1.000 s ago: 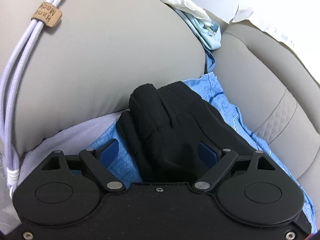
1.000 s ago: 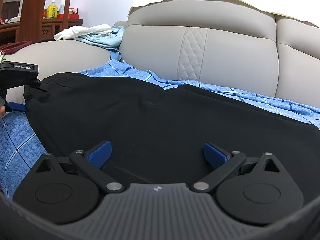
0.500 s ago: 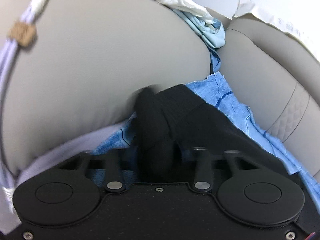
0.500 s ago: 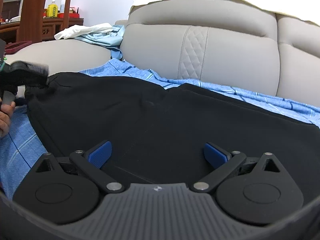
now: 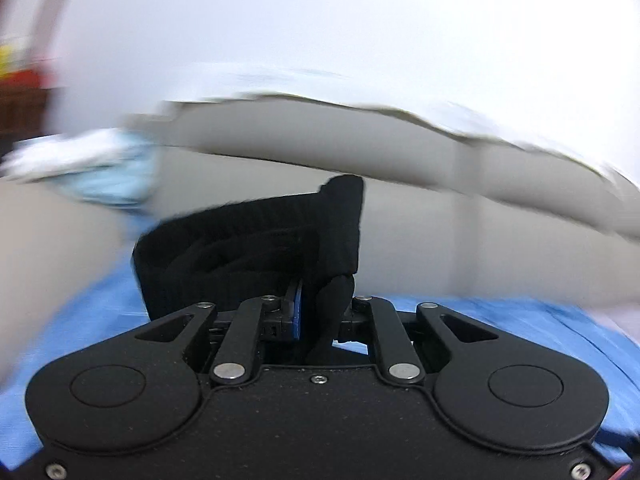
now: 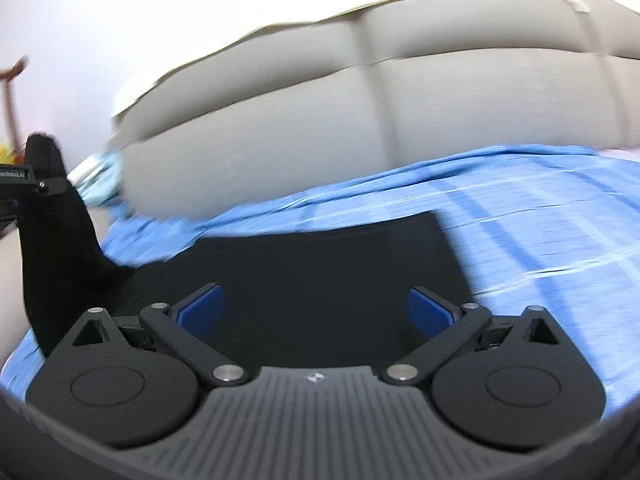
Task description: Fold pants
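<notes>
The big gray sofa (image 6: 360, 120) fills the back of both views, and it looks smeared and blurry. A blue striped sheet (image 6: 540, 208) is spread over its seat. My black pants (image 6: 320, 272) lie flat on that sheet, right in front of my right tool. One end of the pants stands up tall at the far left of that view, where my other tool pinches it.

A light blue and white pile of clothes (image 5: 100, 168) sits on the sofa arm, blurry too.

My left gripper (image 5: 320, 312) is closed tight on a bunch of the black pants, at the thick ribbed band. The cloth is squeezed between the blue pads (image 5: 297, 312) and puffs up above them, lifted off the sheet.

My right gripper (image 6: 316, 312) is spread wide with nothing in it. Its blue pads (image 6: 200, 312) are just over the flat black cloth. I cannot tell if they touch it.
</notes>
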Tool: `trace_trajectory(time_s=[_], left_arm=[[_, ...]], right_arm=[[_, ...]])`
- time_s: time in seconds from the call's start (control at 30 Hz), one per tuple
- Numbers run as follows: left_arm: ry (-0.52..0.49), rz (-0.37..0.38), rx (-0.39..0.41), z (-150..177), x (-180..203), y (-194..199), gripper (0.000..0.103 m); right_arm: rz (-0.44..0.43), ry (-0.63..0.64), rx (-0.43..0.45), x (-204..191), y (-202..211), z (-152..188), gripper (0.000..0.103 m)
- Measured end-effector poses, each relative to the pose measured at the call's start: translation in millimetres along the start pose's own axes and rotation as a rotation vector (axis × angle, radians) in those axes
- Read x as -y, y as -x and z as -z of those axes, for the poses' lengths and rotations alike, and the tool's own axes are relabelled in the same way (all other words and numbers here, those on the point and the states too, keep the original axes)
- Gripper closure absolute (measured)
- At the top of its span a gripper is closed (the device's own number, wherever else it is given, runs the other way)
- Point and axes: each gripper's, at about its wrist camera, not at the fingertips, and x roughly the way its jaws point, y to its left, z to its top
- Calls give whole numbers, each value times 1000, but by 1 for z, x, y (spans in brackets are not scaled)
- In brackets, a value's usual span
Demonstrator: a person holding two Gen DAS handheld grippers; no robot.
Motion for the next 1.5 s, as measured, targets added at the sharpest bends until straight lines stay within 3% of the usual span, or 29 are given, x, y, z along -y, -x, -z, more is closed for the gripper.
trace_trajectory(time_s=[0.1,0.17,0.23,0.27,0.33,0.4,0.47,0.57,0.67,0.7,0.73,0.8,0.87,0.97,1.0,1.03,1.07,1.13,1.2,1.33,1.4,1.5], left_arm=[[-110,139,-137,23,69,-32,87],[-152,202,-292,48,99,-57,82],[-189,236,-425,73,119,-71,71],[-201,261,-452,84,124,-70,67],[-232,284,-429,95,125,-55,42],[-251,309,-404,95,116,-37,29],[-245,334,-368,95,106,-5,24],[-199,315,-290,83,78,24,24],[-145,200,-216,75,49,35,28],[-130,137,-209,76,40,33,39],[-114,65,-220,78,31,28,54],[-89,-59,-268,87,17,15,69],[-68,-132,-305,97,7,6,73],[-47,-152,-356,112,-3,0,74],[-47,-148,-342,115,-1,2,74],[-53,-131,-347,116,2,0,74],[-50,-115,-350,115,3,1,74],[-52,-93,-348,112,6,2,74],[-68,-69,-342,114,11,7,74],[-80,-21,-376,120,17,8,73],[-90,-7,-380,121,19,10,72],[-106,-2,-373,112,18,13,70]], right_arm=[[64,-65,29,30,14,-5,0],[98,-98,39,47,22,-4,0],[126,-116,40,60,28,-2,0],[136,-124,37,66,31,1,0],[143,-140,29,74,34,5,0],[138,-150,23,76,35,11,0],[118,-155,16,75,31,15,0],[61,-159,3,66,24,21,0],[3,-141,-22,49,14,27,0],[-14,-128,-31,42,8,28,0],[-26,-112,-39,35,5,30,0],[-32,-79,-64,20,-8,29,0],[-16,-56,-88,9,-25,27,0],[13,-51,-98,-4,-49,23,6],[40,-27,-90,-10,-55,21,20],[53,-3,-85,-15,-58,19,43],[50,4,-81,-18,-59,16,48],[58,1,-51,-17,-50,12,72],[100,46,0,-18,-31,10,77],[227,119,60,-14,7,22,79],[273,137,22,-7,13,30,77],[314,163,-44,4,11,38,41]])
